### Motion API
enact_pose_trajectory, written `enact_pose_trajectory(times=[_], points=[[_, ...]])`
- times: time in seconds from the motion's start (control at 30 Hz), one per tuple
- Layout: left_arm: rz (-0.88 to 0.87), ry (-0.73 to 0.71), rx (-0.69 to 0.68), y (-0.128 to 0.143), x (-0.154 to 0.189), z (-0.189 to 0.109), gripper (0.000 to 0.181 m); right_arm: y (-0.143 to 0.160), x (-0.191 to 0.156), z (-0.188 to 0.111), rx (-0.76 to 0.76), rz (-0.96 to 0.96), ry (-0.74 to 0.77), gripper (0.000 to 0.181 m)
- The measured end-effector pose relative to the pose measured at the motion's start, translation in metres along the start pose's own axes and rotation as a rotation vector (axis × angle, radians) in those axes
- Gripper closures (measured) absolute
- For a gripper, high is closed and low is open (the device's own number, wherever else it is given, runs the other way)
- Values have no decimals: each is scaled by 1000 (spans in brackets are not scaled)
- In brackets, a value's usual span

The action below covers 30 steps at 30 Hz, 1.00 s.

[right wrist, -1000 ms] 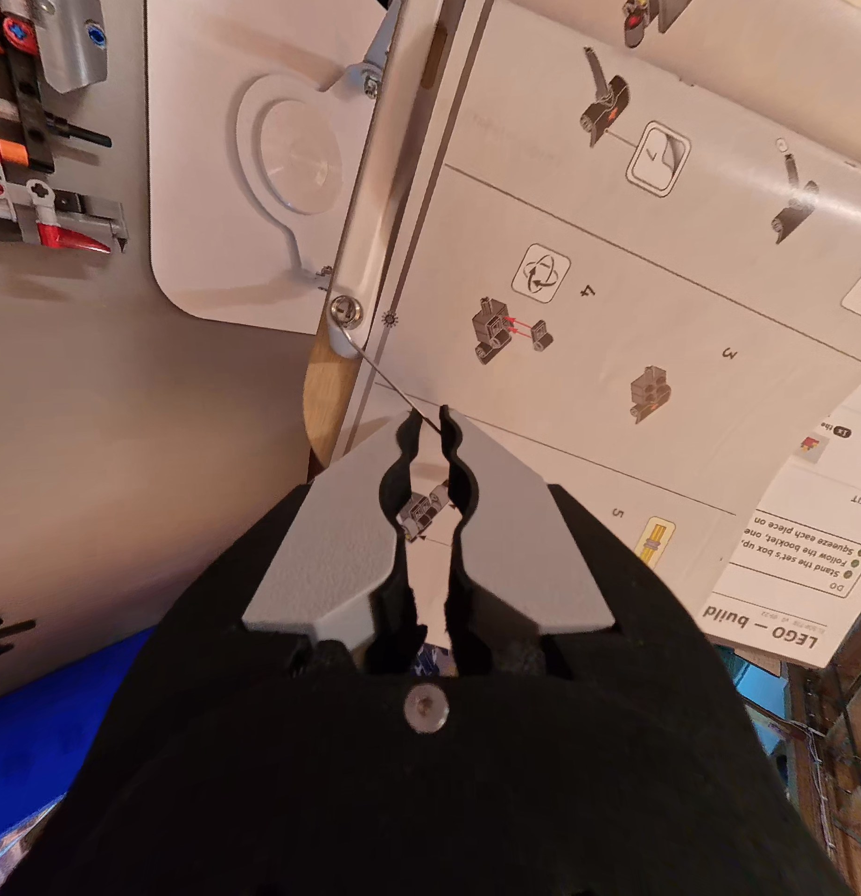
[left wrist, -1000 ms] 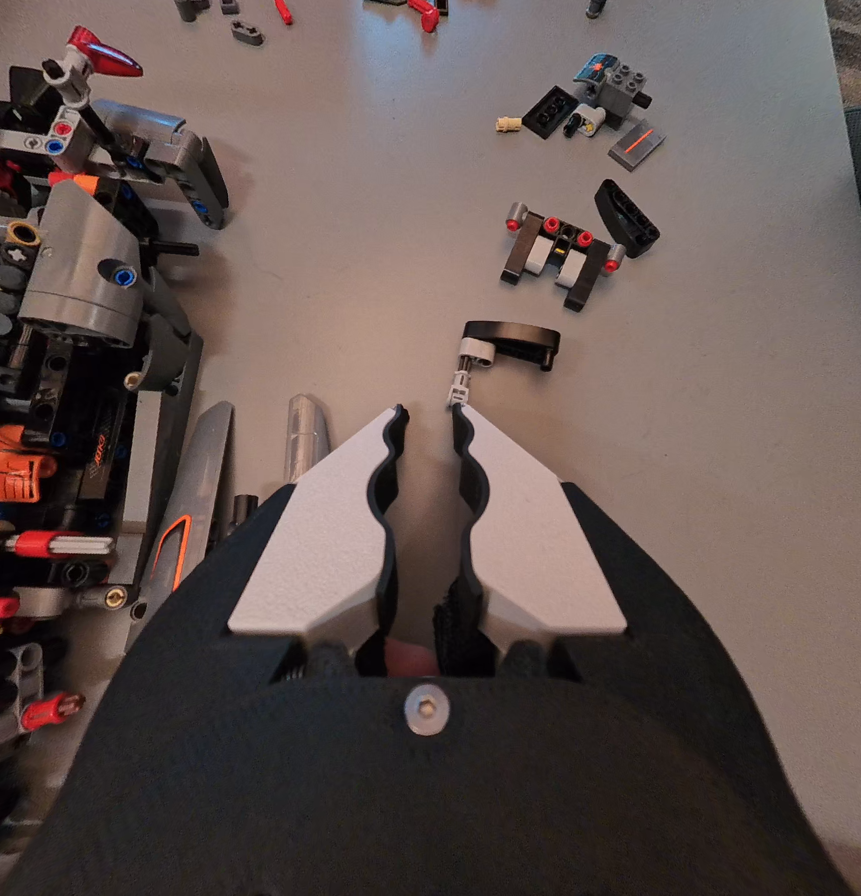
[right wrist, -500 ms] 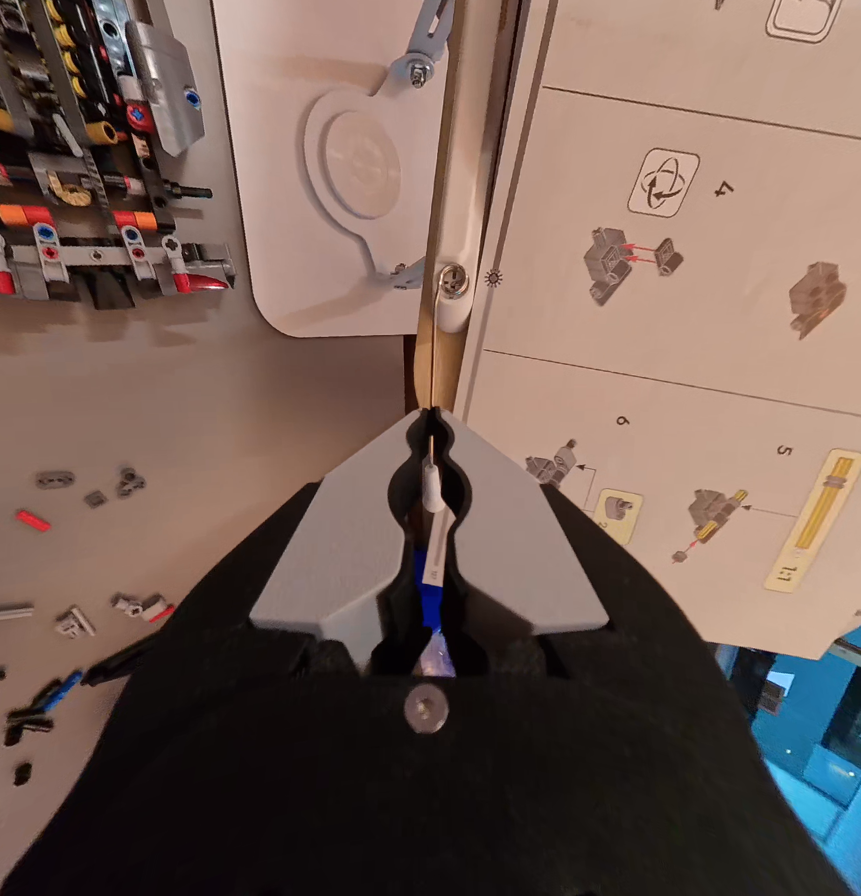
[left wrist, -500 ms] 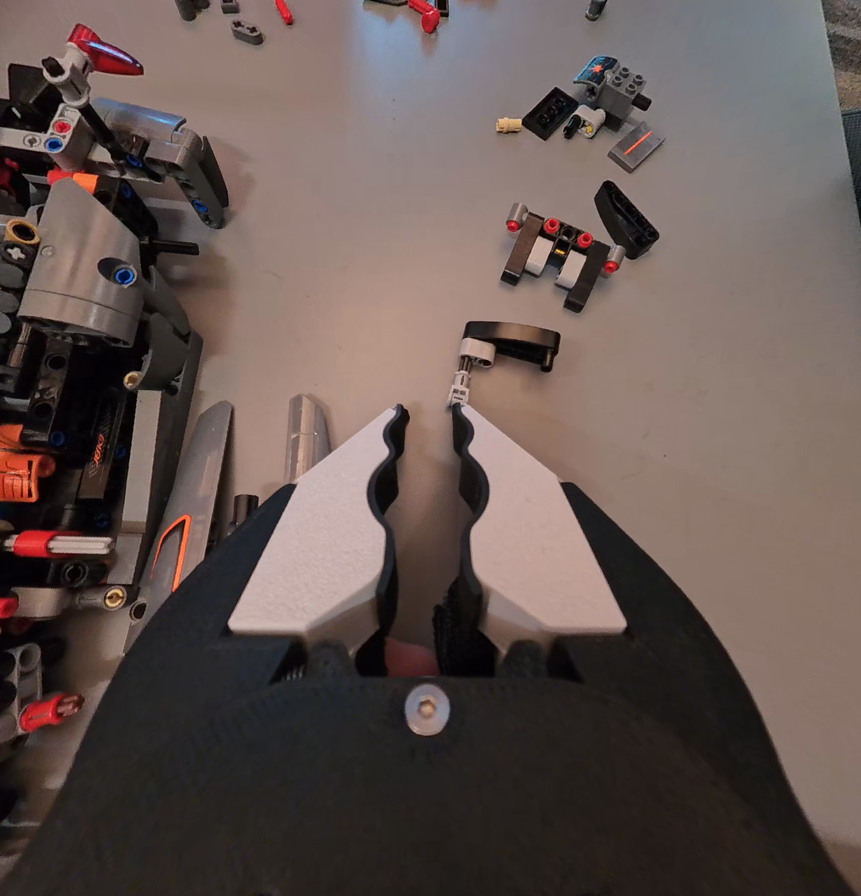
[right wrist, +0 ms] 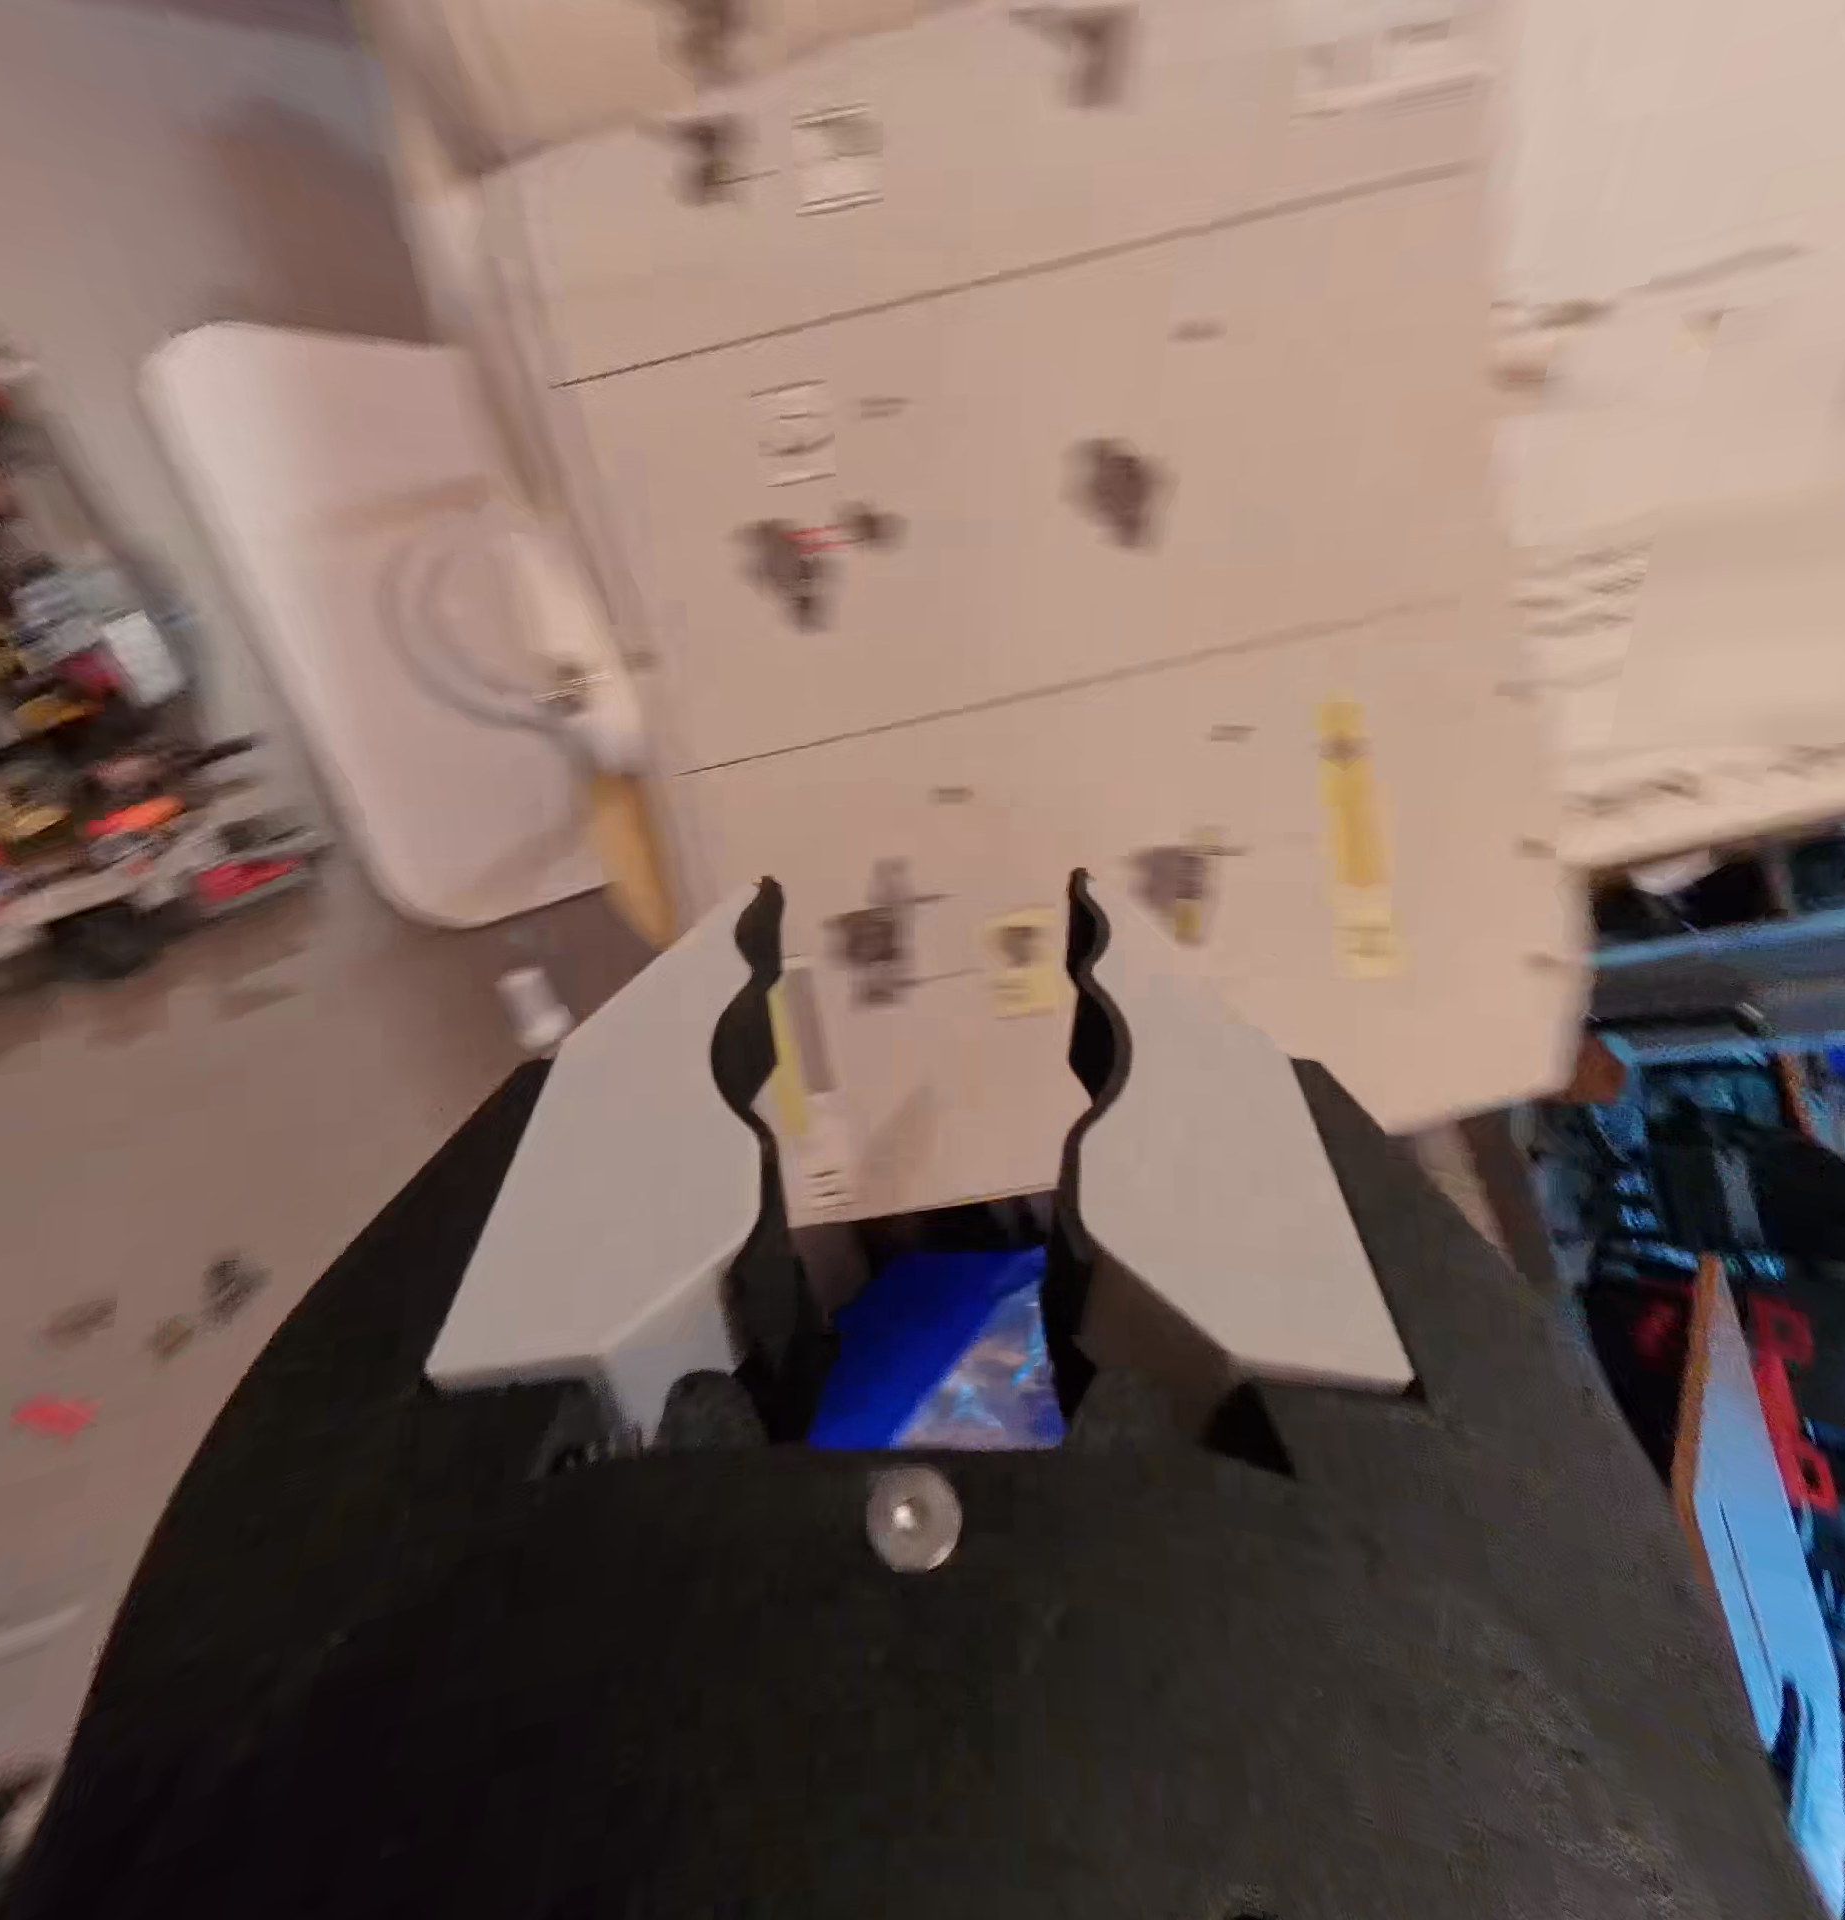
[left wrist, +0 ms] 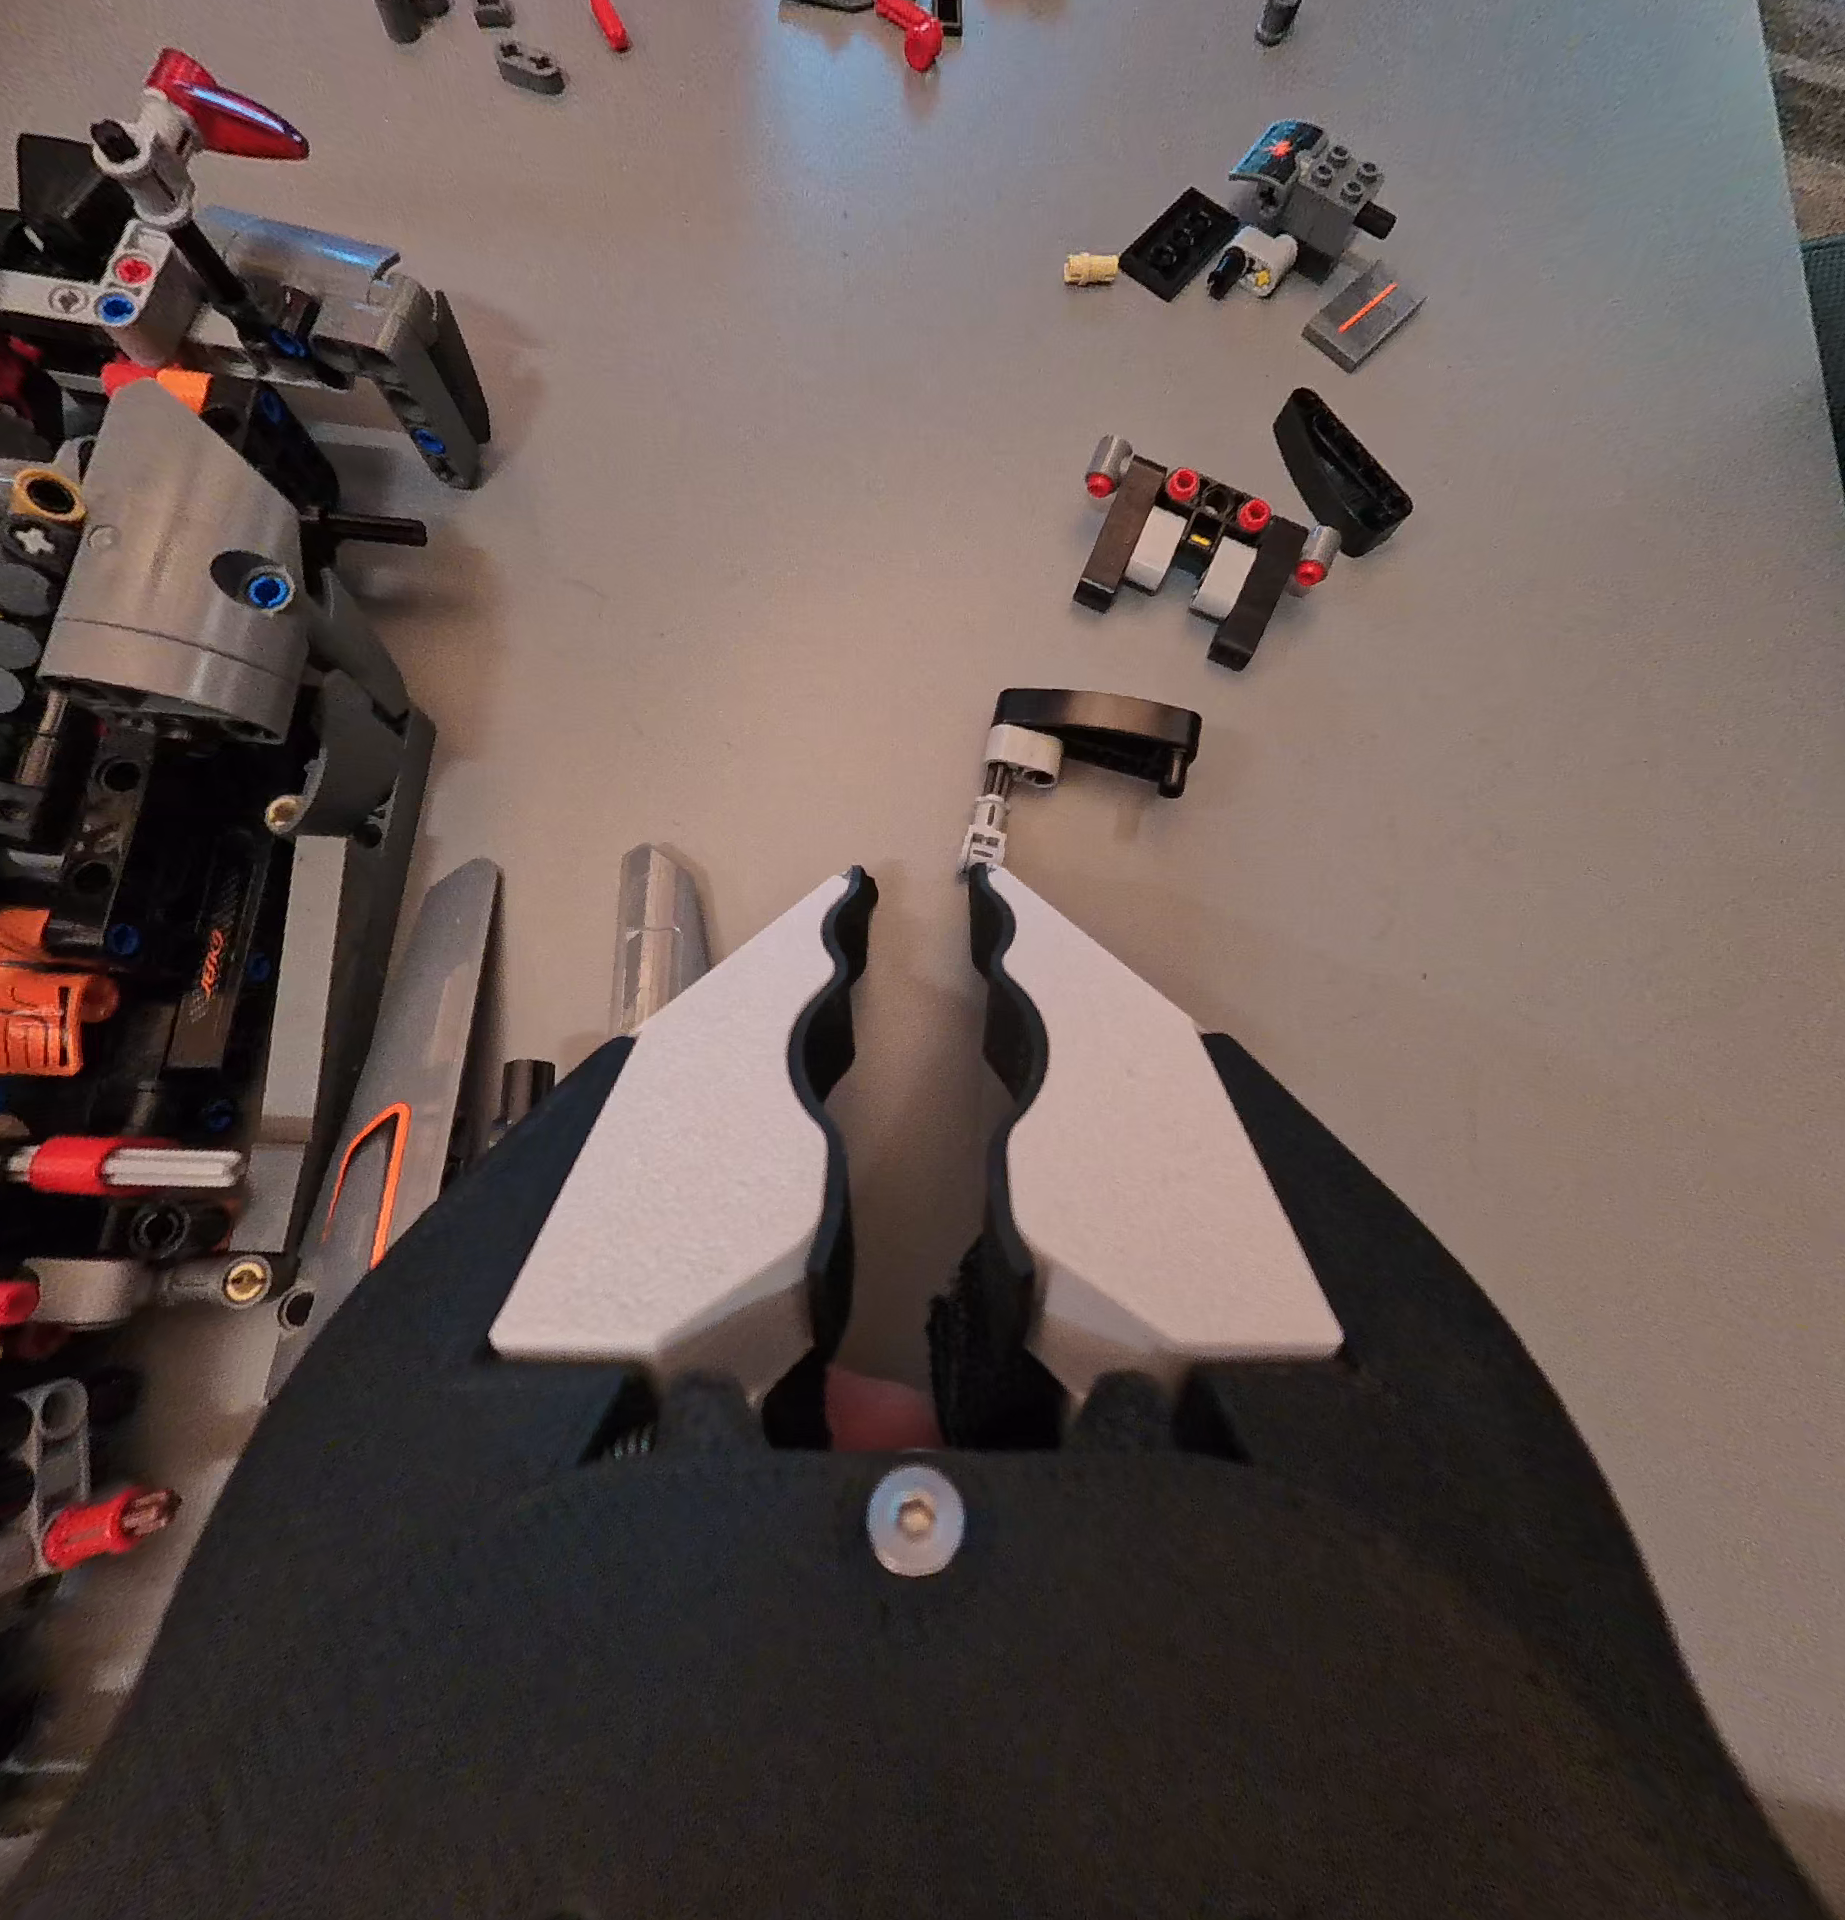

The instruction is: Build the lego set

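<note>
In the left wrist view, my left gripper [left wrist: 918,878] hovers low over the grey table [left wrist: 1520,1039], fingers a little apart and empty. Just past its right fingertip lies a black curved piece with a grey connector and a short axle [left wrist: 1100,738]. Beyond that sits a small black-and-grey subassembly with red pins [left wrist: 1198,540]. The large partly built model [left wrist: 149,623] fills the left edge. In the blurred right wrist view, my right gripper [right wrist: 918,883] is wide open and empty in front of the open instruction booklet [right wrist: 1053,468].
A black curved beam [left wrist: 1339,473] and a cluster of small parts [left wrist: 1282,229] lie far right. Silver panels [left wrist: 658,935] lie beside the model. In the right wrist view, a white stand plate [right wrist: 378,623], the model [right wrist: 87,727] and loose pieces [right wrist: 191,1309] are at left. My right fingertips sit around 40 cm from my left ones.
My right gripper went from shut around the booklet stand's thin white rod to wide open, and it is moving fast, blurring the view. The left gripper has not moved.
</note>
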State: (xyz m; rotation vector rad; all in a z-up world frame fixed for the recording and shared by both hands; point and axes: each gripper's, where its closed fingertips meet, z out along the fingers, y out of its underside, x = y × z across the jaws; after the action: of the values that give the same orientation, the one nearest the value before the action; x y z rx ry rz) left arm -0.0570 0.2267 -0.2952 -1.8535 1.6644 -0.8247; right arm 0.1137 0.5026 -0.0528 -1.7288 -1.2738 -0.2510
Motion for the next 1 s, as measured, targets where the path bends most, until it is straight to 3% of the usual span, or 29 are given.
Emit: enact_pose_trajectory(times=[0.03,0.17,0.27,0.5,0.7,0.87,1.0], points=[[0,0,0,0,0,0,164,-1,24,2,24,44,56,112],[1,-2,0,0,0,0,164,14,81,20,24,200,133,82],[1,-1,0,0,0,0,164,18,87,33,30,240,115,87],[2,0,0,0,0,0,163,14,82,32,46,196,156,96],[1,1,0,0,0,0,163,14,79,31,44,185,151,110],[1,1,0,0,0,0,163,9,70,23,12,66,184,148],[0,2,0,0,0,0,163,-9,61,11,68,42,169,165]])
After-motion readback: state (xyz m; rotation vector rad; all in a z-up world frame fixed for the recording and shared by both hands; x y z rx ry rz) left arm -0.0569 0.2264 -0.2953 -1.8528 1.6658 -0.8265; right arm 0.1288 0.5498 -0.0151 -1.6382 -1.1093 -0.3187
